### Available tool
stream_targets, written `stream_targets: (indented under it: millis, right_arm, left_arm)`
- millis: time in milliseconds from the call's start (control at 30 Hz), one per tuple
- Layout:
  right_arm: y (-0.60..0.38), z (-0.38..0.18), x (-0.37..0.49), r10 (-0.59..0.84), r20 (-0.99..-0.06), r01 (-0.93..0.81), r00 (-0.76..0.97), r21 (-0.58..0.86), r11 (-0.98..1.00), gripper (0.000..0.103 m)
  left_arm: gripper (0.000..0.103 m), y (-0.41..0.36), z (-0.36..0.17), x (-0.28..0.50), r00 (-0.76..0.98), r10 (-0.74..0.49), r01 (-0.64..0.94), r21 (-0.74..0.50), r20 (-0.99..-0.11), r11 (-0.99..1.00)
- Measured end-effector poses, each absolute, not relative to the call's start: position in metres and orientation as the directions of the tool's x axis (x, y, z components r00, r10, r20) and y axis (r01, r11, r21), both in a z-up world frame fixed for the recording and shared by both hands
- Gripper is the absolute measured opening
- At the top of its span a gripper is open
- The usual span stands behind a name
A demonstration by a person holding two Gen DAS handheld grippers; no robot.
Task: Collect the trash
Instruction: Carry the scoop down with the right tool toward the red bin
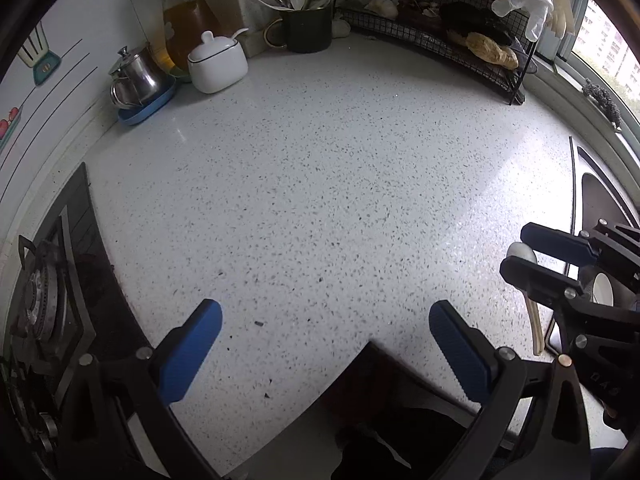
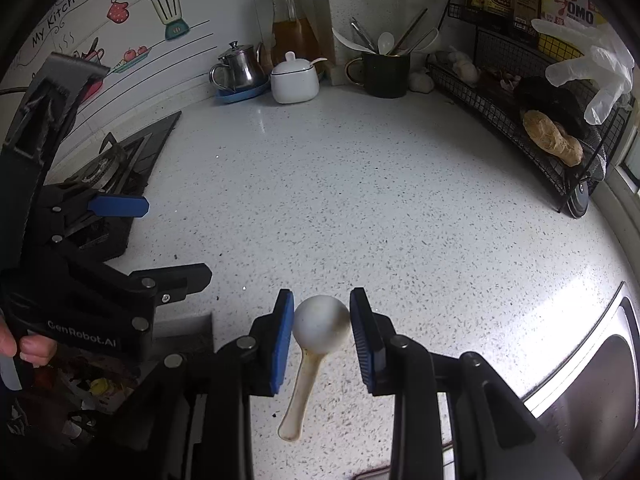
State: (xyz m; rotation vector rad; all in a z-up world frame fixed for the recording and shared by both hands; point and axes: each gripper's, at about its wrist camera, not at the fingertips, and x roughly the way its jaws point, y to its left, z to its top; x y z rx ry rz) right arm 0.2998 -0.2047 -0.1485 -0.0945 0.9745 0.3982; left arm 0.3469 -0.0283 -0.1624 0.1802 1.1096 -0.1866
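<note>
My right gripper [image 2: 322,320] is shut on the bowl of a stained white plastic spoon [image 2: 320,330]. The spoon's handle hangs down towards me above the speckled counter [image 2: 360,200]. The left wrist view shows the same spoon [image 1: 535,328] at the right edge, in the right gripper [image 1: 518,252]. My left gripper [image 1: 326,344] is open above the counter's front edge with nothing between its blue pads. It also shows at the left of the right wrist view as the left gripper [image 2: 168,240]. A few dark crumbs [image 1: 259,323] lie on the counter. Below the counter edge is a container of mixed rubbish [image 2: 96,384].
A gas hob [image 1: 44,296] lies to the left and a steel sink [image 2: 592,384] to the right. Along the back wall stand a steel teapot [image 2: 240,68], a white lidded pot [image 2: 294,80], an oil carafe [image 2: 292,28] and a mug of utensils [image 2: 386,74]. A wire rack [image 2: 552,132] holds food, with a plastic glove [image 2: 600,76] draped over it.
</note>
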Motion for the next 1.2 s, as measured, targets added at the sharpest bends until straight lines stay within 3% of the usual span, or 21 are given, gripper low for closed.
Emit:
stream_targets:
  millis: [600, 1200]
  right_arm:
    - [-0.146, -0.129, 0.194, 0.273, -0.808, -0.358, 0.522, 0.083, 0.930, 0.027]
    - [-0.115, -0.200, 0.116, 0.289, -0.877, -0.390, 0.384, 0.129, 0.912, 0.023]
  left_arm:
    - [0.103, 0.035, -0.150, 0.227, 0.463, -0.105, 0.273, 0.029, -0.880, 0.962]
    - [0.103, 0.057, -0.245, 0.132, 0.316, -0.098, 0.186, -0.039, -0.944, 0.982]
